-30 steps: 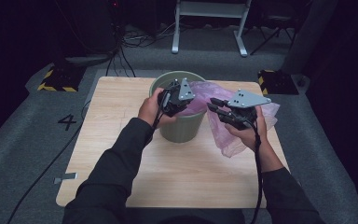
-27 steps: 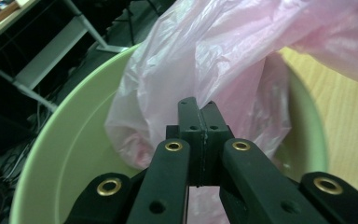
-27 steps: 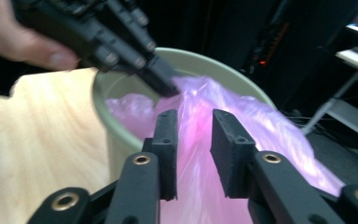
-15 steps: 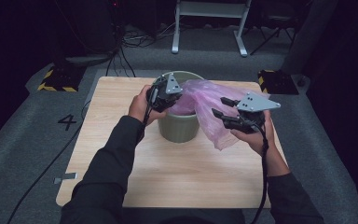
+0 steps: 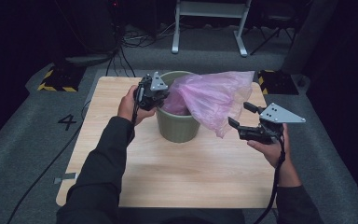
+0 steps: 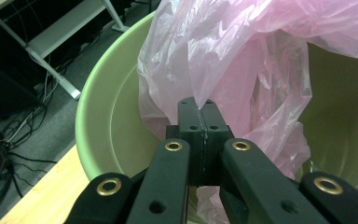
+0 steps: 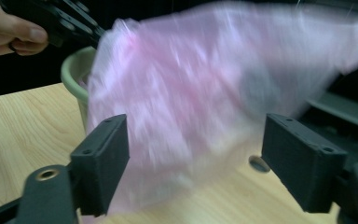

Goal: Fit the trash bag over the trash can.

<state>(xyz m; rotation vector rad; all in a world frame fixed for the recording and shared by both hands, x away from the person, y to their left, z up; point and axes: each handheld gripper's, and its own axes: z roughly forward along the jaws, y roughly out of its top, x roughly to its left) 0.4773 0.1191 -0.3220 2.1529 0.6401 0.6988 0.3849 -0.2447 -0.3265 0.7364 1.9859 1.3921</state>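
Note:
A green bin (image 5: 177,126) stands at the middle of the wooden table (image 5: 177,172). A thin pink plastic bag (image 5: 214,95) billows out of it toward the right. My left gripper (image 5: 161,95) is at the bin's left rim, shut on a fold of the bag (image 6: 223,70) just over the bin's (image 6: 102,121) inner wall. My right gripper (image 5: 240,116) hovers right of the bin with jaws wide open and nothing between them. In the right gripper view the blurred bag (image 7: 205,93) hangs ahead of those jaws, beyond my open gripper (image 7: 196,154).
Dark floor surrounds the table, with a white desk frame (image 5: 209,23) and cables behind it. Yellow-black striped blocks (image 5: 53,79) sit at the far left and far right corners. A number 4 (image 5: 67,122) is marked on the floor at left.
My right gripper has let go of the bag and drawn back to the right with jaws open. The left gripper has moved left to the bin's rim. The bag has spread wider.

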